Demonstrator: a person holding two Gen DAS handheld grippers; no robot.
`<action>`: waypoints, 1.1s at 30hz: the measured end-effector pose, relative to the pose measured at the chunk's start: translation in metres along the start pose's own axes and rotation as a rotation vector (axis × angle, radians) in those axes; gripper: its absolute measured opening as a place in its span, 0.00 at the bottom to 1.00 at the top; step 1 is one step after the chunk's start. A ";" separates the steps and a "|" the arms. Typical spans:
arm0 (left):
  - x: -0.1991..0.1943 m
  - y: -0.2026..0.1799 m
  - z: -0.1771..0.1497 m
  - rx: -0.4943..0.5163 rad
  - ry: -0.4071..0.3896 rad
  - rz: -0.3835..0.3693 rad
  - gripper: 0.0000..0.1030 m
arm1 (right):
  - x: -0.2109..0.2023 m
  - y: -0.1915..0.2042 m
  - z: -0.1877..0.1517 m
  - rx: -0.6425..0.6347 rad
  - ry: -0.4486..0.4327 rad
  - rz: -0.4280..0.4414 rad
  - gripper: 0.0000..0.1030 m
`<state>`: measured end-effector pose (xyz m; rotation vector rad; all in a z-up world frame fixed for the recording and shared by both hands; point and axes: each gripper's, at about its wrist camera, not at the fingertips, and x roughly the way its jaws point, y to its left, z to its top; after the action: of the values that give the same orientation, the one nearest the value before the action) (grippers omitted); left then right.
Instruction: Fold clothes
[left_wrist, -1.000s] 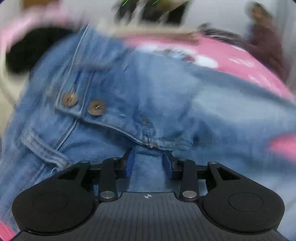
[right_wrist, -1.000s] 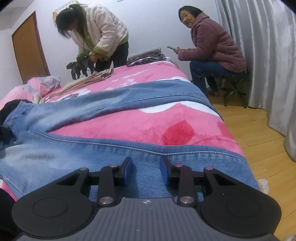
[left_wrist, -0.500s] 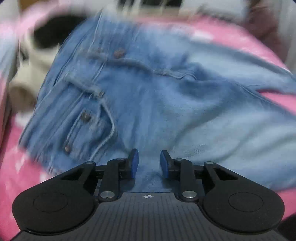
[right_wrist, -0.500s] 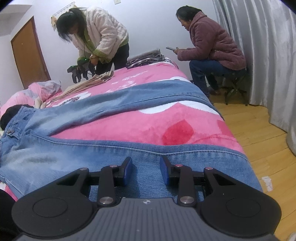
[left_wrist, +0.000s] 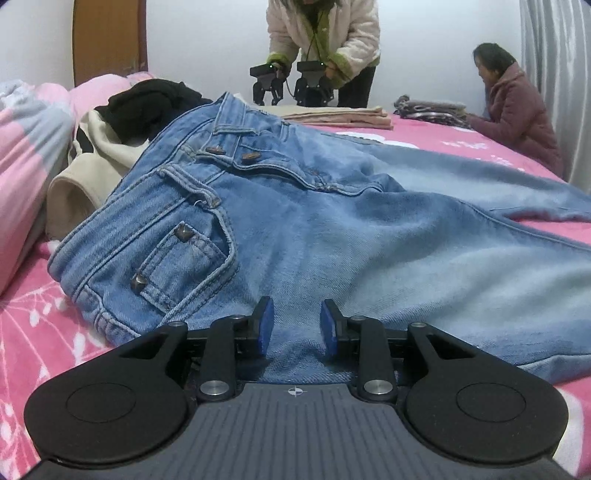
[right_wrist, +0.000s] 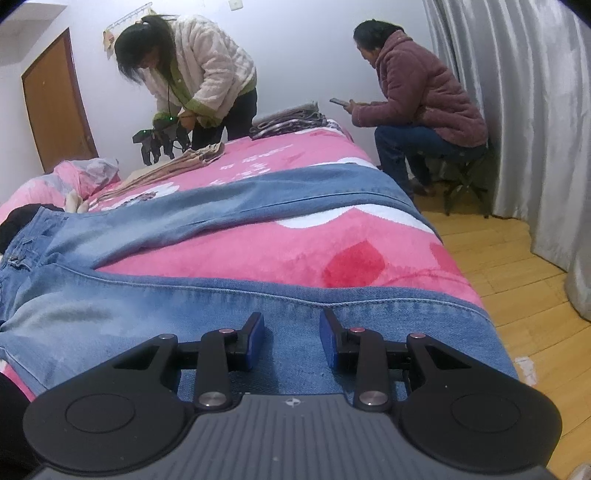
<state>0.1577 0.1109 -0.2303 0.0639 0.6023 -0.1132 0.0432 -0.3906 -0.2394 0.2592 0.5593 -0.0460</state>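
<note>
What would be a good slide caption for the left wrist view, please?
Left claw at the near edge of blue jeans spread waistband-left on a pink blanket, denim between its parted fingers.

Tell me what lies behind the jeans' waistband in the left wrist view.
Behind the jeans lie a cream garment and a black garment. How far either extends beneath the denim is hidden.

Black linkages, blue-padded fingers (left_wrist: 263, 325)

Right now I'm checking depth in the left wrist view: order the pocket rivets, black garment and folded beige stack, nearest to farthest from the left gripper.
From the left gripper:
1. Pocket rivets, just ahead, left.
2. Black garment, far left.
3. Folded beige stack, far edge, center.
</note>
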 end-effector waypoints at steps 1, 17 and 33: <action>0.002 0.002 0.001 -0.006 0.001 -0.005 0.28 | 0.000 -0.001 0.000 0.004 0.001 0.002 0.34; -0.008 -0.005 -0.006 0.035 -0.021 0.031 0.29 | -0.002 0.016 0.031 0.190 0.042 -0.055 0.41; -0.028 -0.013 0.045 -0.148 -0.104 -0.055 0.35 | 0.019 0.029 0.009 -0.010 0.034 -0.168 0.41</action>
<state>0.1585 0.0964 -0.1777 -0.1019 0.5075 -0.1244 0.0671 -0.3638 -0.2355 0.2025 0.6142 -0.2018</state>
